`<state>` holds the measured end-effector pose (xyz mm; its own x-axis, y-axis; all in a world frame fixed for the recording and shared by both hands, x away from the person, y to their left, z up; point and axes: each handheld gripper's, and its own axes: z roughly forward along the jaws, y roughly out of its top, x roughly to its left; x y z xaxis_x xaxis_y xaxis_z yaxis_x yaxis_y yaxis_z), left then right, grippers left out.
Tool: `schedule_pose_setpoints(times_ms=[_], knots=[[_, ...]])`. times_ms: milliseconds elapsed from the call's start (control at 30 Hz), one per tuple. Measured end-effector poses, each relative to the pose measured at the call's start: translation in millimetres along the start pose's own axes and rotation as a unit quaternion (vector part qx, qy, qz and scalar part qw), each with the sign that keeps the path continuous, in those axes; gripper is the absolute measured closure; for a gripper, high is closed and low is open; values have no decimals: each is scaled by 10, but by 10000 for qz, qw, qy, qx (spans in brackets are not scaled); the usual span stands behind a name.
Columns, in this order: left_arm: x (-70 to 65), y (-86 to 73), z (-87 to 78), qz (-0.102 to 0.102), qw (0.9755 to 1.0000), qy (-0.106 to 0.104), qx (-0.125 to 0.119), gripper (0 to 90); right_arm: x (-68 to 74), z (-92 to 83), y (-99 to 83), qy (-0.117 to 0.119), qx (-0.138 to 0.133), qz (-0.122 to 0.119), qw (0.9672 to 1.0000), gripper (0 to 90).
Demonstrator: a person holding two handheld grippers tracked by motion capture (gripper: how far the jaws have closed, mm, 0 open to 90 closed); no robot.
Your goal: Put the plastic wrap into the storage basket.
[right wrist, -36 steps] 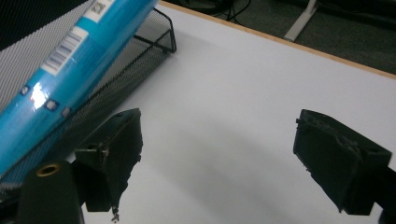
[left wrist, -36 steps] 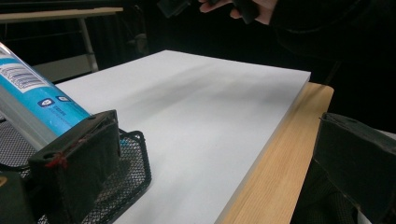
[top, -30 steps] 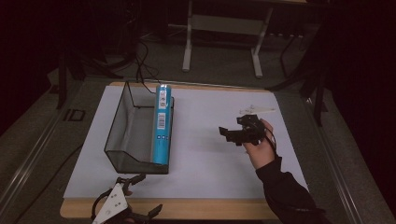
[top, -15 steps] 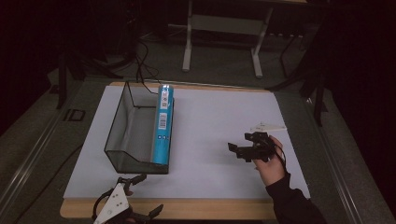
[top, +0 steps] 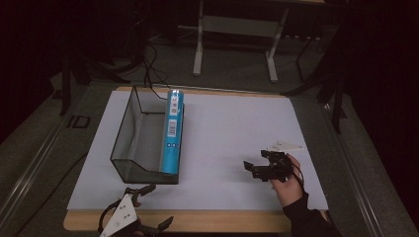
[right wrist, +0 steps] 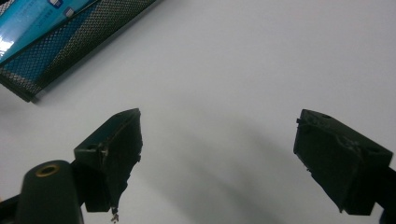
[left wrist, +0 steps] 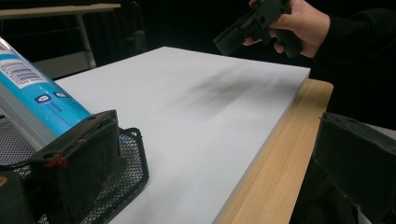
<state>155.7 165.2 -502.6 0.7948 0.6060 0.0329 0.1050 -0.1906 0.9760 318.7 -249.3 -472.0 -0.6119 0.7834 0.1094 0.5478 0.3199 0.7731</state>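
Box [top: 173,132] upright on edge inside mesh basket [top: 129,133], against its right wall, left half of white mat [top: 232,128] | high view: left gripper [top: 148,205] at near table edge, jaws apart, empty; right gripper [top: 253,168] over mat at right, jaws apart, empty | left gripper view: own jaw beside basket [left wrist: 126,168], box [left wrist: 42,98] behind; right gripper [left wrist: 226,39] in hand [left wrist: 303,21] above mat | right gripper view: jaws wide, bare mat [right wrist: 233,70] between; basket [right wrist: 70,42] far corner.

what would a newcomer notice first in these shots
The bright blue box stands out, leaning on its edge inside the black mesh basket on the left of the white table top. At right, the right gripper hovers with jaws wide apart and nothing between them.
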Motion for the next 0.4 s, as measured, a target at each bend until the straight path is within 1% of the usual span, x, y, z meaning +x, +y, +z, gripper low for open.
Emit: schedule_pose_setpoints(times_ms=[100, 200, 400], knots=[[0, -2, 1, 3, 10000, -8, 4, 15, -8, 6, -17, 25, -69, -60, 10000, 146], [-3, -3, 2, 8, 10000, -10, 3, 15, -6, -6, -37, 27, -89, -63, 9999, 146], [-4, -4, 7, 12, 10000, -25, 6, 15, -24, 15, -63, -61, -80, -96, 9999, 145]])
